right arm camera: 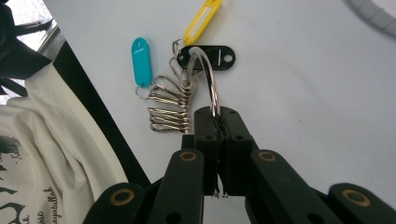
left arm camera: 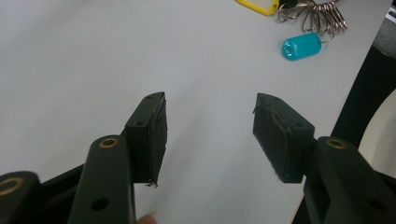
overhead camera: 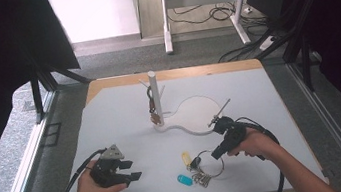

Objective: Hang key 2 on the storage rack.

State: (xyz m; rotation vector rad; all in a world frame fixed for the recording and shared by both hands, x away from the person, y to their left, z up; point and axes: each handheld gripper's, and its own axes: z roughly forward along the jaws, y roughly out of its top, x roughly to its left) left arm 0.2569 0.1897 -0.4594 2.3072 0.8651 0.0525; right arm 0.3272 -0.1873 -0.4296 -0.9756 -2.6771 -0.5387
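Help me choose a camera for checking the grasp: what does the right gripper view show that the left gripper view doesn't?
Right gripper view: the right gripper shut on the large key ring, plus a black tag and a white shirt.
Left gripper view: the left gripper open over the bare table.
Both: the teal tag, yellow tag and metal clips.
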